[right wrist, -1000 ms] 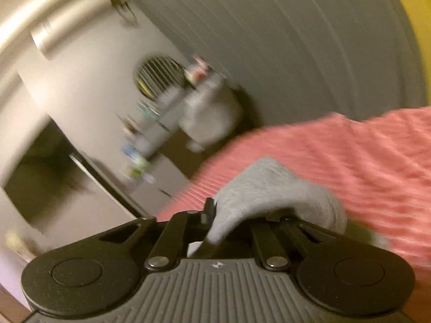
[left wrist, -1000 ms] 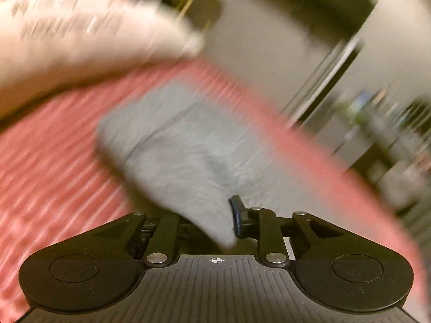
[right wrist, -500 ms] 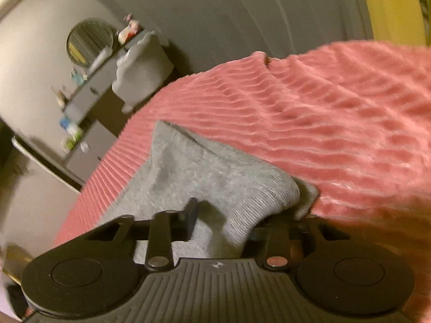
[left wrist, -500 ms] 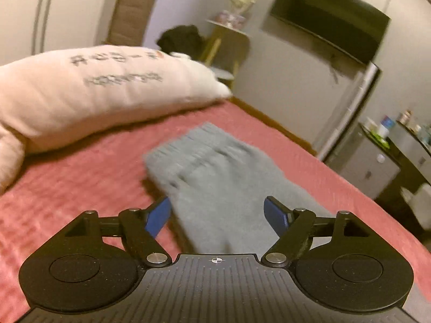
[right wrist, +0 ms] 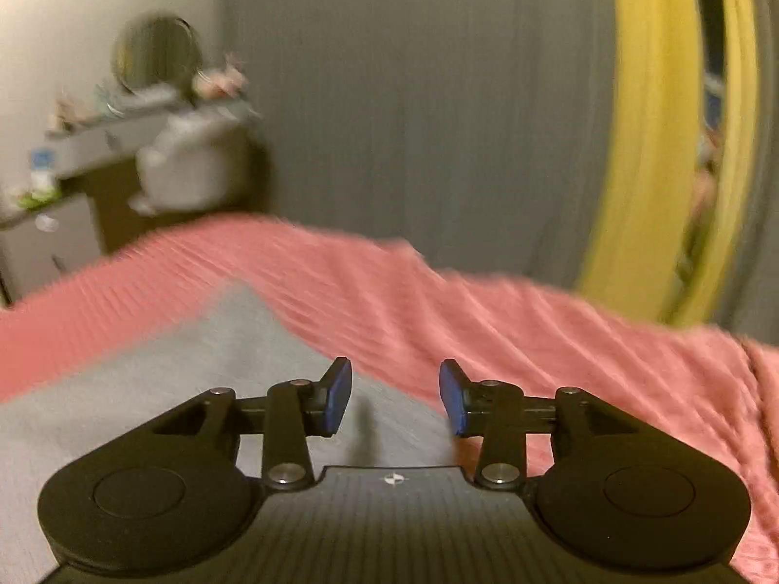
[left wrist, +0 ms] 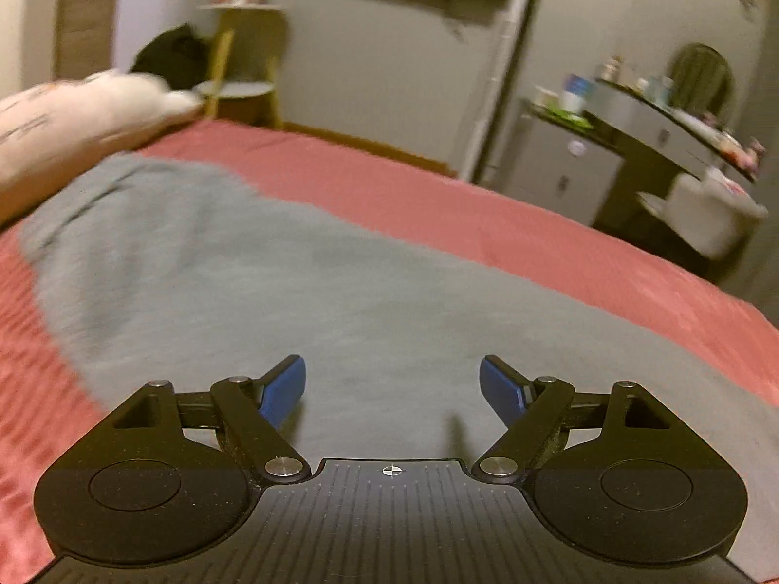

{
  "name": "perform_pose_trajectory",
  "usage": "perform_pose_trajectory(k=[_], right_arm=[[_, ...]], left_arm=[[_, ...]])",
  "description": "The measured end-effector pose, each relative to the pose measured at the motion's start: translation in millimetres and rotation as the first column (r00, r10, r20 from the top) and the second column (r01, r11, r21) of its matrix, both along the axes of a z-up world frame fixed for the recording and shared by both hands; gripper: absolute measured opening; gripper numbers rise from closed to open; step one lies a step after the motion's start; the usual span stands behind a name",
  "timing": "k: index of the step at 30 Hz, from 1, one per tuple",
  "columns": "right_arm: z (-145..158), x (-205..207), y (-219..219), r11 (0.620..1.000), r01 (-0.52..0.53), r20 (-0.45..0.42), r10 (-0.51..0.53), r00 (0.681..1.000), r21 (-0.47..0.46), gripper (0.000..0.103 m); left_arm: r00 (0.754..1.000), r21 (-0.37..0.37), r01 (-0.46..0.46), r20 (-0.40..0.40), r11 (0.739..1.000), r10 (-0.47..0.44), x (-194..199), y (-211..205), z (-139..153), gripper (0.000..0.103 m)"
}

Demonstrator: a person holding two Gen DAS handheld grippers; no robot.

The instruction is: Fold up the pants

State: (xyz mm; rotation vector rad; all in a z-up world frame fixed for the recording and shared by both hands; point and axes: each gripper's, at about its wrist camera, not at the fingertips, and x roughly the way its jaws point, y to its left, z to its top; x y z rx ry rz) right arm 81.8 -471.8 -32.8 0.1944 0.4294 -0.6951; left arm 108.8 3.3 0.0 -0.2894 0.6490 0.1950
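The grey pants (left wrist: 253, 267) lie flat on the pink ribbed bedspread (left wrist: 560, 243). In the left wrist view they stretch from the pillow at far left down under my left gripper (left wrist: 392, 392), which is open and empty just above the cloth. In the right wrist view a corner of the pants (right wrist: 204, 365) lies at lower left. My right gripper (right wrist: 395, 396) is open and empty over the pants' right edge, where grey meets the bedspread (right wrist: 560, 340).
A cream pillow (left wrist: 73, 117) lies at the bed's far left. Beyond the bed stand a small fridge (left wrist: 560, 170), a dresser with bottles and a round mirror (right wrist: 151, 53), a grey curtain (right wrist: 438, 97) and a yellow curtain (right wrist: 647, 146).
Both grippers have let go of the grey pants and opened. The pants now lie flat on the bed, and both grippers have drawn back a little.
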Motion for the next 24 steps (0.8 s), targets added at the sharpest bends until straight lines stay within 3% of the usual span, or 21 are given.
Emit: perform_pose_trajectory(k=[2,3,5,7,8,9,10,11,12,13,14,16,18,19,21,24], right_arm=[[4,26,50,0.975,-0.224,-0.005,0.224,0.975,-0.006,0.043],[4,42,79,0.936,-0.353,-0.017,0.353,0.935,-0.004,0.050],[-3,73,141,0.779,-0.627,-0.034,0.628,0.778,0.022,0.063],[-15,91,187,0.627,-0.779,-0.041,0.779,0.626,0.003,0.063],[-24,99,203,0.573,-0.819,-0.060,0.818,0.572,-0.009,0.064],[-33,107,211,0.558,-0.829,-0.108,0.824,0.557,-0.015,0.066],[-47,118,214,0.569,-0.822,-0.192,0.804,0.562,-0.023,0.068],[-58,123,205,0.583,-0.812,-0.212,0.789,0.576,-0.038,0.073],[-60,123,190,0.598,-0.801,-0.173,0.786,0.594,-0.031,0.089],[-59,127,168,0.643,-0.766,-0.154,0.757,0.635,0.009,0.093],[-57,130,150,0.680,-0.733,-0.154,0.725,0.671,0.006,0.093],[-65,130,103,0.760,-0.643,-0.197,0.619,0.760,-0.096,0.099],[-70,126,53,0.791,-0.612,-0.140,0.603,0.785,-0.022,0.099],[-69,123,27,0.826,-0.563,-0.105,0.563,0.820,0.035,0.099],[-65,120,-5,0.885,-0.464,-0.117,0.465,0.877,0.037,0.099],[-63,111,-42,0.925,-0.379,-0.159,0.373,0.914,-0.008,0.099]], left_arm=[[0.996,0.018,0.083,0.021,0.996,-0.084,21,-25,0,0.084],[0.991,0.030,0.125,0.034,0.992,-0.126,30,-38,-1,0.084],[0.975,0.060,0.215,0.043,0.975,-0.218,49,-64,-8,0.085],[0.960,0.101,0.279,0.003,0.955,-0.280,68,-79,-23,0.085],[0.957,0.141,0.291,-0.031,0.946,-0.290,77,-81,-35,0.085],[0.956,0.198,0.293,-0.054,0.935,-0.288,83,-81,-43,0.087],[0.951,0.246,0.306,-0.041,0.920,-0.305,85,-78,-49,0.094],[0.945,0.287,0.316,-0.016,0.904,-0.325,84,-73,-53,0.098],[0.944,0.317,0.315,-0.003,0.895,-0.331,84,-67,-56,0.099],[0.942,0.326,0.315,0.005,0.891,-0.335,85,-61,-58,0.099],[0.943,0.320,0.309,0.017,0.896,-0.331,86,-51,-58,0.100],[0.964,0.303,0.250,0.016,0.920,-0.267,92,-33,-59,0.102],[0.980,0.202,0.194,0.013,0.960,-0.200,101,-4,-60,0.103],[0.984,0.172,0.169,0.024,0.970,-0.175,102,8,-60,0.103],[0.994,0.212,0.098,0.021,0.972,-0.105,102,28,-61,0.103],[1.000,0.234,-0.006,0.007,0.972,0.004,102,65,-59,0.103]])
